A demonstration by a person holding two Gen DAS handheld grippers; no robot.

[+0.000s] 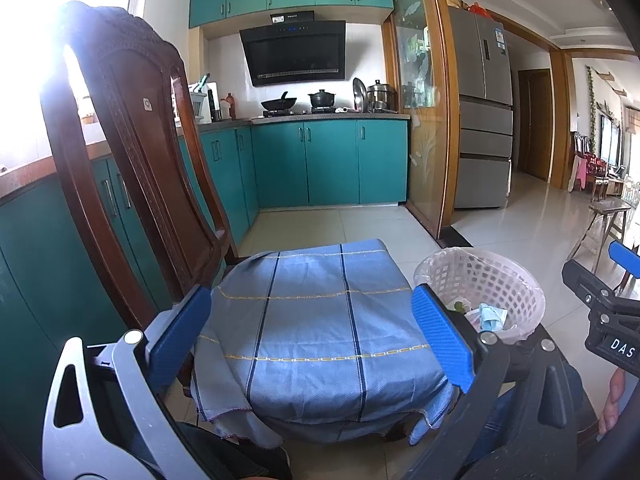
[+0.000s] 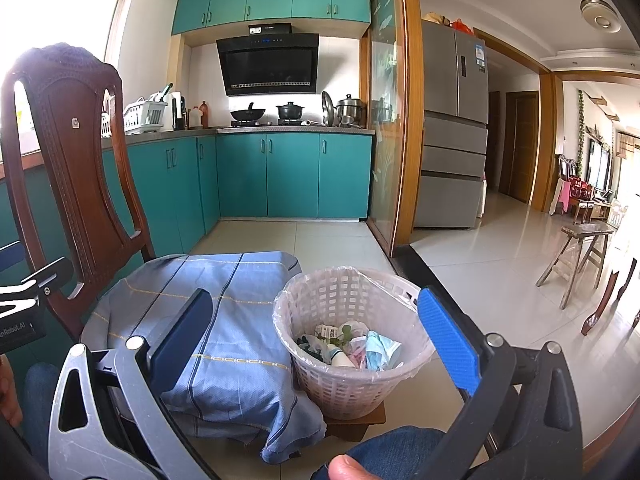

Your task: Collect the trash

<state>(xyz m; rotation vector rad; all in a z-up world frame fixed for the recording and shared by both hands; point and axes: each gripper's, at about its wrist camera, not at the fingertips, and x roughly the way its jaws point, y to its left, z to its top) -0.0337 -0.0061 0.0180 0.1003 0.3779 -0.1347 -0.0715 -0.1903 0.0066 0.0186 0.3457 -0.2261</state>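
Above the cloth (image 1: 320, 320), both claws (image 1: 312, 336) (image 2: 320, 340) gape wide, holding nothing.

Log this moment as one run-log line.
left gripper: open, empty | right gripper: open, empty | white plastic lattice bin: holds trash | blue checked cloth: bare

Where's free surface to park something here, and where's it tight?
Free: the blue cloth top is bare, bordered by the wooden chair on its left and the white basket on its right. Floor tiles toward the teal cabinets are open too. Crowded: the basket holds trash, and it sits tight against the cloth's right edge.
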